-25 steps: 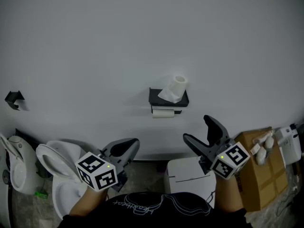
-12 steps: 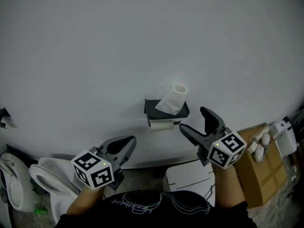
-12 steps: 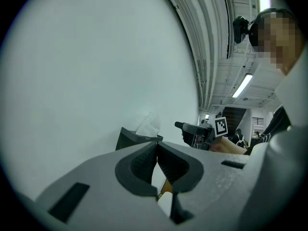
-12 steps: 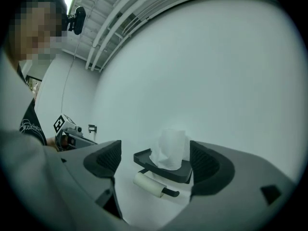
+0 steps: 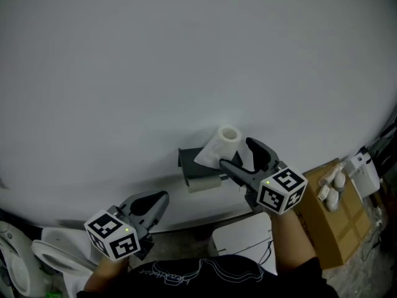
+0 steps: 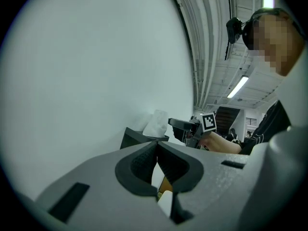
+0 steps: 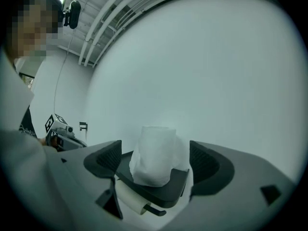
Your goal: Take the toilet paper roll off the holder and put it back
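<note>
A white toilet paper roll (image 5: 222,143) stands upright on the flat top of the black wall holder (image 5: 188,160). A second roll (image 5: 205,183) hangs on the bar beneath it. My right gripper (image 5: 236,153) is open just right of the upright roll, close to it but not touching. In the right gripper view the roll (image 7: 155,154) shows between the spread jaws, resting on the holder (image 7: 161,190). My left gripper (image 5: 158,198) is shut and empty, low and left of the holder. The left gripper view shows its closed jaws, with the roll (image 6: 155,123) beyond.
A plain white wall (image 5: 186,61) fills most of the view. Below stand a white toilet (image 5: 56,253) at the left, a white bin (image 5: 243,238) under the holder, and a cardboard box (image 5: 322,207) with white items at the right.
My right gripper has moved up and left, closing in on the upright roll while staying open. The left gripper has stayed low and shut. The head view has tilted upward.
</note>
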{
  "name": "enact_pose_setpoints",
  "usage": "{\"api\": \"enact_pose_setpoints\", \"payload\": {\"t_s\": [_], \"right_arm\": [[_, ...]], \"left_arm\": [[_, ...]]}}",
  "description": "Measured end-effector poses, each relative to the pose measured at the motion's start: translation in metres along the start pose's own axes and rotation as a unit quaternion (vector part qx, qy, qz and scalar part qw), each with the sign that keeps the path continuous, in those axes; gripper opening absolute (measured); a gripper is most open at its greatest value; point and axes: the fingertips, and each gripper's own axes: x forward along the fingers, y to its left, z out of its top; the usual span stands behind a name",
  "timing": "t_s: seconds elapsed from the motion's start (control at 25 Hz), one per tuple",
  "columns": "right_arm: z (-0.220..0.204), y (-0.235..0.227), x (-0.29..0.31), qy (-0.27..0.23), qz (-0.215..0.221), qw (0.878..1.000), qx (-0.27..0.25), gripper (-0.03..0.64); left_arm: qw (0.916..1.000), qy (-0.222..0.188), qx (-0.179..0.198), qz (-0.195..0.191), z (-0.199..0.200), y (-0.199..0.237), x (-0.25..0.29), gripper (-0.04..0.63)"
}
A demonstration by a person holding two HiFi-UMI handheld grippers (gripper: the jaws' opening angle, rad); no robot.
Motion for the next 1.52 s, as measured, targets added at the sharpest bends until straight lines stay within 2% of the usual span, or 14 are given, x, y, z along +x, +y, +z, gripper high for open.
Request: {"api": "enact_pose_setpoints", "payload": {"t_s": [0.28, 0.44, 0.6, 0.72, 1.52], "right_arm": [[-0.004, -0.009, 0.022, 0.02, -0.004, 1.0, -0.01, 0.41], [-0.004, -0.007, 0.028, 0.023, 0.0, 1.0, -0.021, 0.371], [-0.01, -0.004, 0.031, 0.038, 0.012, 0.999, -0.029, 0.298], [-0.009, -0.002, 0.031, 0.038, 0.017, 0.999, -0.031, 0.275], [-0.008, -0.002, 0.029, 0.036, 0.002, 0.999, -0.027, 0.273]], "left_arm": [[1.0, -0.001, -0.003, -0.005, 0.001, 0.013, 0.003, 0.005], [1.0, 0.001, -0.001, -0.004, 0.002, 0.018, 0.003, 0.005], [0.9999, -0.002, 0.0, -0.01, 0.003, 0.018, 0.007, 0.005], [0.9999, -0.003, 0.004, -0.012, 0.004, 0.019, 0.009, 0.005], [0.9996, 0.001, -0.027, 0.004, -0.005, 0.028, 0.007, 0.005]]}}
